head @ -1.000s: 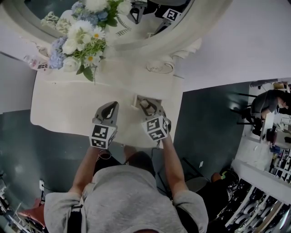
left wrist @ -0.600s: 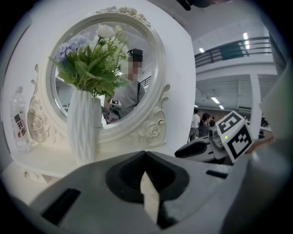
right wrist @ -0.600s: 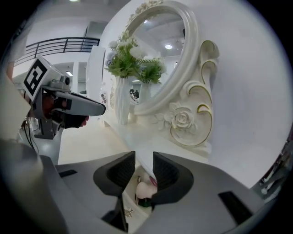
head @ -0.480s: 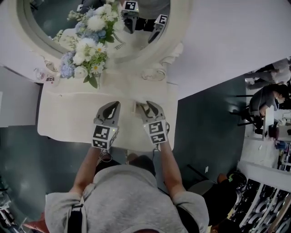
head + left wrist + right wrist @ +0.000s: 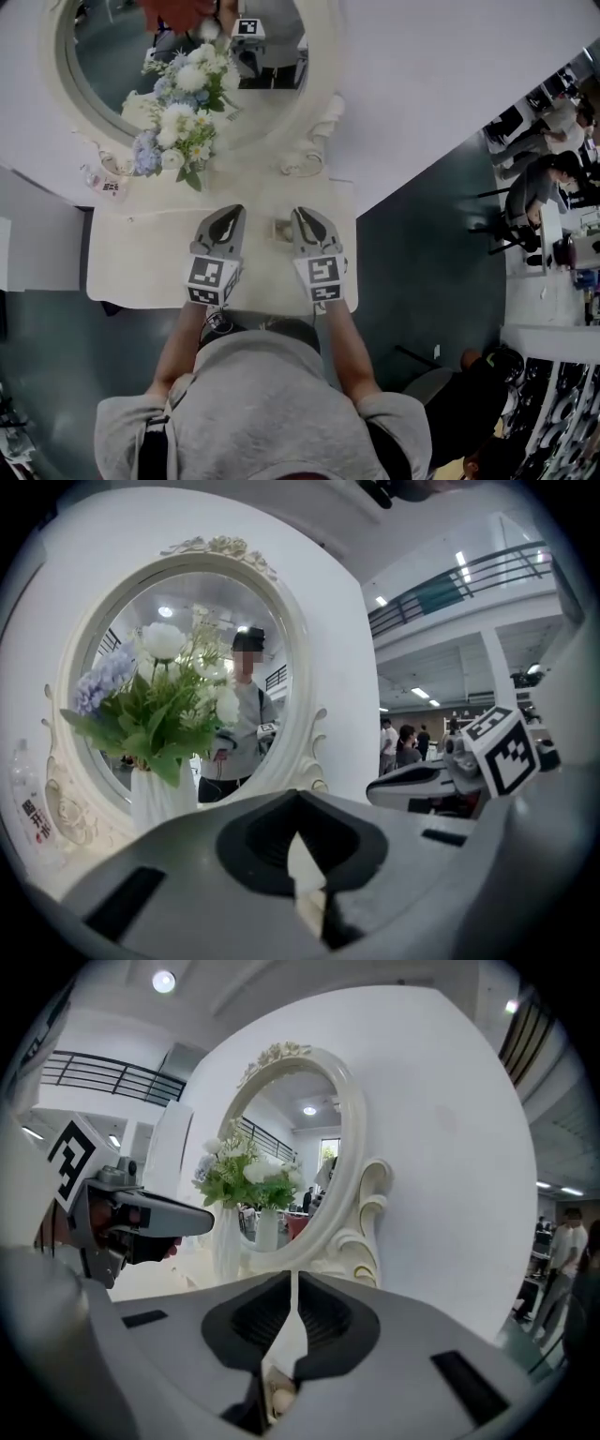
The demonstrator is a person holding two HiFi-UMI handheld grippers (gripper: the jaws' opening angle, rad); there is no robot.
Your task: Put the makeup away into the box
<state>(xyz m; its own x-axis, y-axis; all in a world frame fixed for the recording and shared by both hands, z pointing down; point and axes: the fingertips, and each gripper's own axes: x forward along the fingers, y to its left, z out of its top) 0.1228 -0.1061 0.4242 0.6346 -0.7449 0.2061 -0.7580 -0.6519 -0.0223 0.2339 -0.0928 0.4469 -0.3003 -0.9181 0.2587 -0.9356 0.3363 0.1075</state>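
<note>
A small cream box (image 5: pixel 282 231) stands on the white dressing table (image 5: pixel 141 262), between my two grippers in the head view. No makeup item shows in any view. My left gripper (image 5: pixel 226 217) is held above the table left of the box, jaws together and empty; its own view shows the tips (image 5: pixel 298 799) meeting in front of the mirror. My right gripper (image 5: pixel 304 217) hangs right of the box. Its jaws have just been closing, with nothing between them, and only a thin slit is left at the tips (image 5: pixel 292 1279).
An oval mirror (image 5: pixel 197 84) in a carved white frame stands at the table's back. A vase of white and blue flowers (image 5: pixel 178 131) stands in front of it. A small labelled bottle (image 5: pixel 106 183) sits at the back left. Dark floor surrounds the table; people sit at desks far right.
Both grippers have risen above the table. The right gripper's jaws, open over the box before, have come together. The box now shows between the two grippers.
</note>
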